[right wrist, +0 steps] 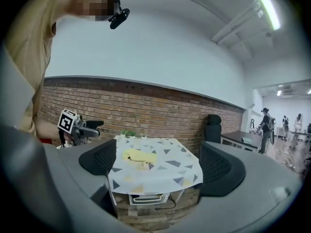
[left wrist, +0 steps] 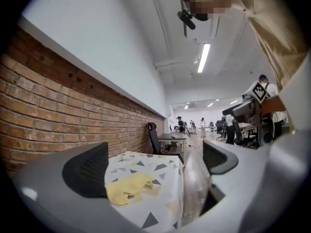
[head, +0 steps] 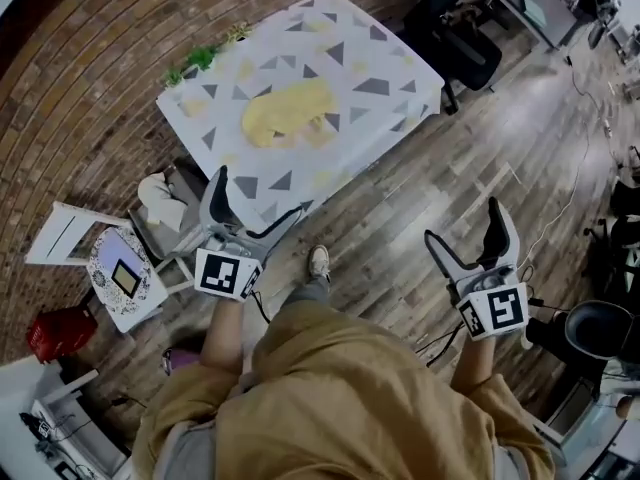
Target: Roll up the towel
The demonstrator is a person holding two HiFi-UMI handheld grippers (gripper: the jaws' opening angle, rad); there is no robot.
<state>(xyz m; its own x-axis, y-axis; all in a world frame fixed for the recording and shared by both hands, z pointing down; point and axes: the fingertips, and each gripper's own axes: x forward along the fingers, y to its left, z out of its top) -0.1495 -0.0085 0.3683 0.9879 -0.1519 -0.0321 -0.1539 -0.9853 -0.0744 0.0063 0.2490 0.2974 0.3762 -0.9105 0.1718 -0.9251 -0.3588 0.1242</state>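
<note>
A yellow towel is seen lying crumpled near the middle of the bench, whose top is white with grey triangles. The left tool is held in the air by the near edge of the bench, its jaws wide apart with nothing gripped. The right tool is held over the wood floor, well apart from the bench, also spread open and empty. The towel is touched by neither tool.
</note>
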